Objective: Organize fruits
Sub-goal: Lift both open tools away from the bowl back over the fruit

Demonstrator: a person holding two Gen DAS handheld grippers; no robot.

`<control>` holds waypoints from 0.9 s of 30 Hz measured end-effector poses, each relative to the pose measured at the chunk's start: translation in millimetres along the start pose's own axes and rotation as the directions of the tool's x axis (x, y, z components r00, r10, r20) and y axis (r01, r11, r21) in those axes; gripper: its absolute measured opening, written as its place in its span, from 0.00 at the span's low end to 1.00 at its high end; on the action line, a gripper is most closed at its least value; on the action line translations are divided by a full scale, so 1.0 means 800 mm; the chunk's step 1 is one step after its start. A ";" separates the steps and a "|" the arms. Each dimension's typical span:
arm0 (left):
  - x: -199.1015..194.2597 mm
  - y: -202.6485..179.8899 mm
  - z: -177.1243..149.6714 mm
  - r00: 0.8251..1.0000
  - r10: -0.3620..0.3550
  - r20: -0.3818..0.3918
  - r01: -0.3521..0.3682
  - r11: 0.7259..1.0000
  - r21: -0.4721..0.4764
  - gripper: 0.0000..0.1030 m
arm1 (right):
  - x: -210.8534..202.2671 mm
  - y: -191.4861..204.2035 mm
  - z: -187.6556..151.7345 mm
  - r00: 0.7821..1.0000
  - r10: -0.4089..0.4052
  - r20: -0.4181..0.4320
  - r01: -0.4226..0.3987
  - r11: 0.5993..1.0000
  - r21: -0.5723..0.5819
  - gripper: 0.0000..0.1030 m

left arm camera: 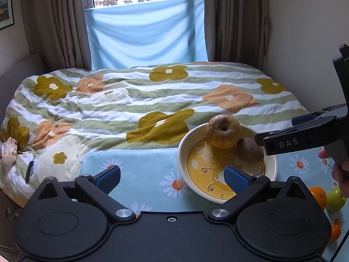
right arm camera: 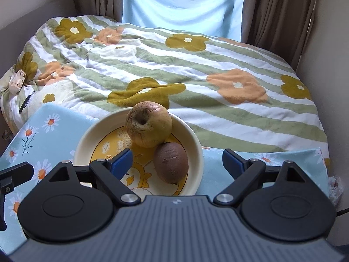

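Note:
A cream bowl with a yellow cartoon bottom stands on a daisy-print cloth. In it lie a wrinkled yellow-brown apple and a brown kiwi, touching. My left gripper is open and empty, its right finger over the bowl's near rim. My right gripper is open and empty, just short of the kiwi, its left finger over the bowl; it shows in the left wrist view at the right. An orange, a green fruit and another orange lie at the right edge.
A bed with a flower-striped quilt lies beyond the cloth-covered table. Curtains and a window stand behind. A small white packet rests on the quilt's left side. A crumpled plastic bag is at the table's right.

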State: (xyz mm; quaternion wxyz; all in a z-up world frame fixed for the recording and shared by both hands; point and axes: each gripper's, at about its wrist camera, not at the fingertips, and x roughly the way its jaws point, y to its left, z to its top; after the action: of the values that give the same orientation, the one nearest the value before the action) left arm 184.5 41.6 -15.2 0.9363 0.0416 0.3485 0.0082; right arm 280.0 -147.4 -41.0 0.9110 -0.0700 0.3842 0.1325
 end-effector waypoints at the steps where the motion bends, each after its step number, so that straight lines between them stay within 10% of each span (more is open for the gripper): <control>1: -0.007 0.001 0.000 1.000 -0.005 0.008 0.005 1.000 0.002 1.00 | -0.010 0.001 0.000 1.000 -0.002 0.007 0.002 1.000 0.006 1.00; 27: -0.157 -0.007 -0.067 0.987 -0.105 0.119 0.098 0.993 0.065 1.00 | -0.236 0.036 -0.131 0.988 -0.146 0.047 0.133 0.968 0.212 1.00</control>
State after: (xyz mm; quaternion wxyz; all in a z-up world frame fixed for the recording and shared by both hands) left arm 54.5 34.7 25.7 0.9535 0.0518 0.2924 -0.0522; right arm 73.8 -179.3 21.4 0.9318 0.0031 0.3617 0.0293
